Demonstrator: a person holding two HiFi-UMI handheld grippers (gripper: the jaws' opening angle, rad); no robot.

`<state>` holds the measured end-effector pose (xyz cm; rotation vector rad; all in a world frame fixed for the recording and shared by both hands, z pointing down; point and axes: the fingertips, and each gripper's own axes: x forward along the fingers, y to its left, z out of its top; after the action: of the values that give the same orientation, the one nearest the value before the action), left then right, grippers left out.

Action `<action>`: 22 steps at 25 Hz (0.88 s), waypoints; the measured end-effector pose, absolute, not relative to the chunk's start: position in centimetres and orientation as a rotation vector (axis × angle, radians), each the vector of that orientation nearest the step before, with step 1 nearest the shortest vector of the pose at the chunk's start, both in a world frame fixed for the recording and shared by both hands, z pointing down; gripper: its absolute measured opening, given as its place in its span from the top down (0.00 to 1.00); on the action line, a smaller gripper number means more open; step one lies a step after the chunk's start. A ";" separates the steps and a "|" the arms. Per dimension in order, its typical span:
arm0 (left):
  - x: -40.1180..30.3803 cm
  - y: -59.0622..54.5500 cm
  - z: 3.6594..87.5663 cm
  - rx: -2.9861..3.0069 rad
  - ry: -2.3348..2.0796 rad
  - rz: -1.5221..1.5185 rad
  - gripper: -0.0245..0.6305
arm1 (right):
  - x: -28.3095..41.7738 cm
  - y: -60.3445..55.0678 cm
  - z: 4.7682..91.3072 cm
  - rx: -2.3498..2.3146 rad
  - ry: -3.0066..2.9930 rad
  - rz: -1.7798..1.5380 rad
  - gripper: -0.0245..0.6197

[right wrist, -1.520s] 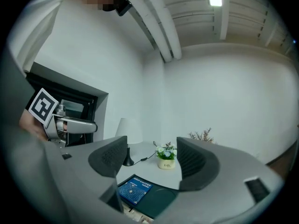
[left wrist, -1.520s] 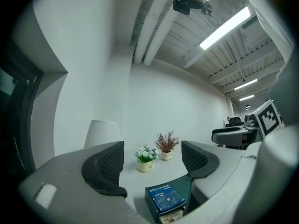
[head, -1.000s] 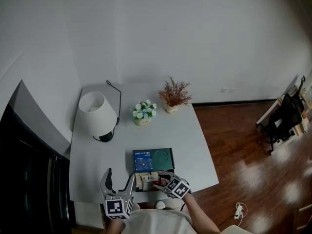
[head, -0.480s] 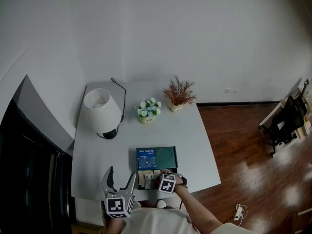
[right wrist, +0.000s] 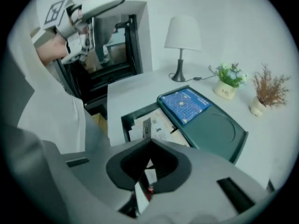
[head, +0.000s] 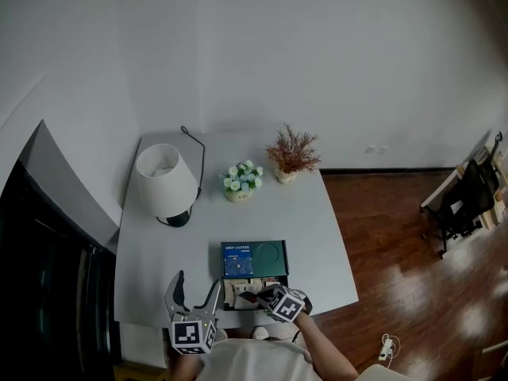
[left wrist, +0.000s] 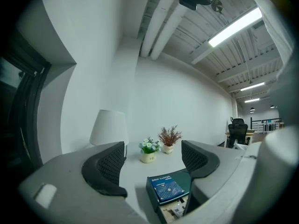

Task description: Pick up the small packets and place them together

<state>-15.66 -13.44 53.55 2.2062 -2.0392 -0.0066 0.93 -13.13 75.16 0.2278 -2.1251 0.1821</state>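
Right now we are working the pick-up step. The right tool (head: 251, 296) is dipping into the open near end of the green box (head: 270, 256). Its jaws have just been closing and are now clenching what looks like a thin packet (right wrist: 145, 127), standing on edge at their tips. Other small packets (right wrist: 161, 122) are lying loose in that same end of the box.

The left tool (head: 194, 292) is hanging released and empty, just left of the box.

Next, we are judging, the pinched packet needs lifting clear of the box wall without dragging its neighbours. After that we are needing one gathering spot on the bench (head: 159, 252) beside the box.

From the head view we are getting only where both tools stand about the box. The pinch itself is showing only in the right gripper view, while the left gripper view is showing wide jaws with nothing between them.
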 end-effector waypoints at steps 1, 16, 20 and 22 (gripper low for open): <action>-15.6 -13.5 53.6 2.207 -2.035 -0.008 0.38 | 0.9 -13.1 74.1 0.255 -2.167 0.232 0.95; -14.3 -14.8 53.1 2.263 -2.001 0.025 0.38 | 7.8 -26.8 73.7 0.985 -2.137 1.056 0.95; -14.6 -14.8 53.0 2.255 -2.012 0.029 0.38 | 8.6 -26.8 75.7 0.994 -1.973 0.996 0.92; -14.8 -14.8 53.0 2.250 -2.018 0.031 0.38 | 9.3 -26.9 76.2 1.027 -1.909 0.940 0.92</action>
<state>-14.80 -14.75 53.05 2.2501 -2.0177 0.0313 9.32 -26.94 76.18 1.0271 -1.9091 0.9399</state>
